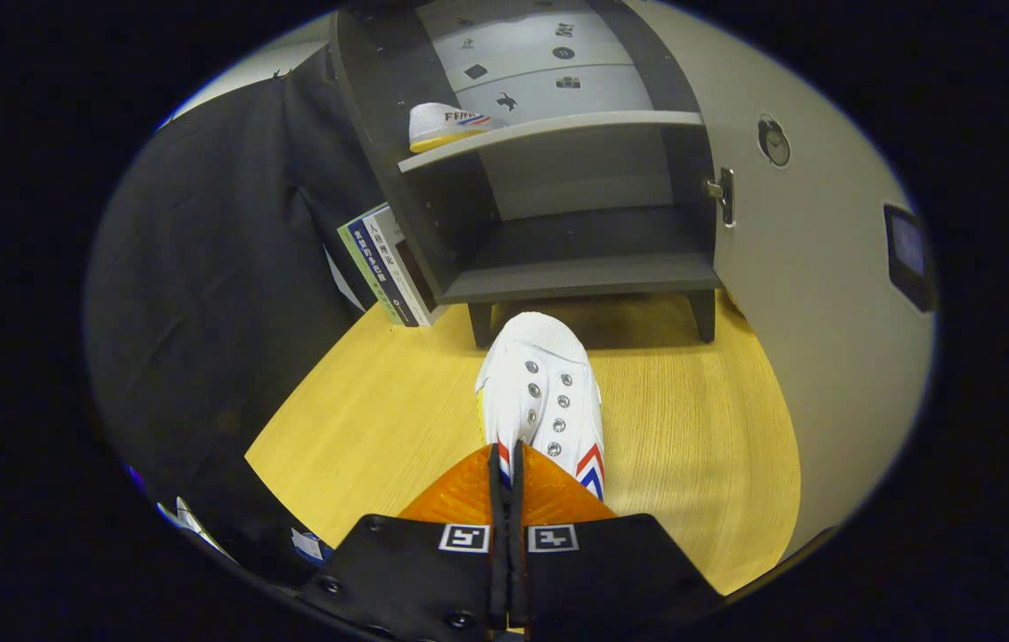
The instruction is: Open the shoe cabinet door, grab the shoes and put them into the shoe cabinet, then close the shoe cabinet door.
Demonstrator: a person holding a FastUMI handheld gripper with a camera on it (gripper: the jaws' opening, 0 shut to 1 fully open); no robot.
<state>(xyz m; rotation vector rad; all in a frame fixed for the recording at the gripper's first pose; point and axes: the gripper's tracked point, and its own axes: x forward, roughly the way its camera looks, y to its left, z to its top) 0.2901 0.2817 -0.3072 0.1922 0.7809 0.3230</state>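
A white canvas shoe (543,392) with red and blue stripes hangs toe-forward above the wooden floor, and my gripper (510,459) is shut on its rear edge. The orange fingers (467,490) pinch a thin strip of the shoe between them. Beyond the toe stands the dark grey shoe cabinet (558,178), its door (812,267) swung open to the right. A second white shoe (444,125) lies on the left end of the cabinet's upper shelf (576,127). The lower shelf (589,267) holds nothing.
Several books (386,267) lean against the cabinet's left side. Black cloth (219,267) hangs on the left. The light wooden floor (692,428) spreads under the shoe. The cabinet stands on short legs (481,325). A small dark panel (907,254) is fixed to the open door.
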